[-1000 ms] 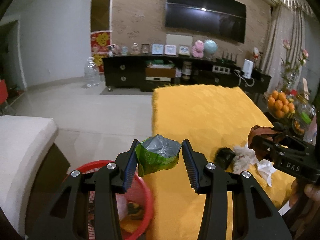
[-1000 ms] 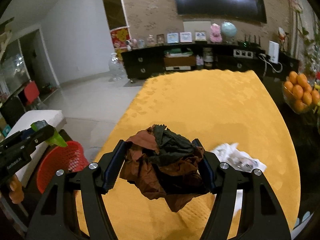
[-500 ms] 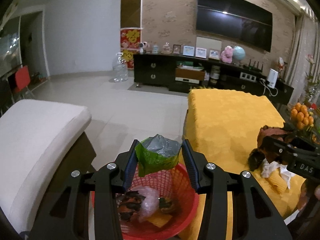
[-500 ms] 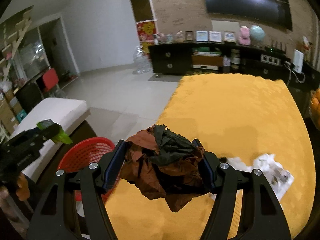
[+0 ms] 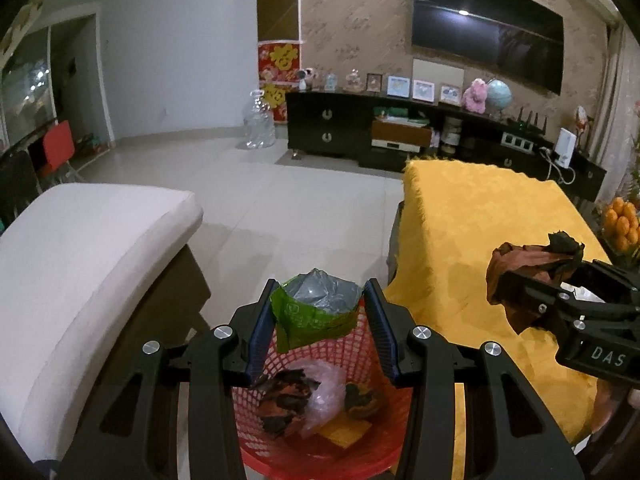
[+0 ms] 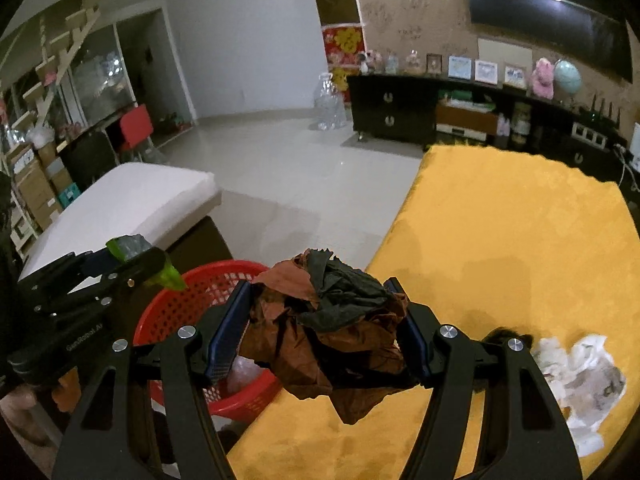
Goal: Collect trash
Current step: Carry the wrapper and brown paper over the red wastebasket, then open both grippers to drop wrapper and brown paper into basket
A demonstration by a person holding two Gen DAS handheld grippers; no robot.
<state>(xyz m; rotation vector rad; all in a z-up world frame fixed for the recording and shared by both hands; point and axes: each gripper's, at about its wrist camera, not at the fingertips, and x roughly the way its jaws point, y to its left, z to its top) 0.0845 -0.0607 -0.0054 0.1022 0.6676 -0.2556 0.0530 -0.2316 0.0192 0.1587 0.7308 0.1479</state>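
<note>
My left gripper (image 5: 318, 312) is shut on a green snack wrapper (image 5: 316, 314) with a silver lining, held right above the red mesh basket (image 5: 360, 450). The basket holds crumpled wrappers and a clear bag. My right gripper (image 6: 326, 324) is shut on a crumpled brown and black wrapper (image 6: 324, 328), hovering over the left edge of the yellow-covered table (image 6: 520, 240), beside the red mesh basket (image 6: 188, 296). In the left wrist view the right gripper (image 5: 516, 292) shows at the right with its brown wrapper (image 5: 524, 264). The left gripper (image 6: 140, 264) appears at the left of the right wrist view.
Crumpled white paper (image 6: 580, 376) and a small dark scrap (image 6: 508, 336) lie on the yellow table. A white cushioned seat (image 5: 80, 248) stands left of the basket. A bowl of oranges (image 5: 622, 220) sits at the table's right. A dark TV cabinet (image 5: 360, 128) lines the far wall across tiled floor.
Both grippers have swung left off the table toward the basket. The left one now hangs over the basket with the green wrapper; the right one reached the table's left edge, still gripping its wrapper.
</note>
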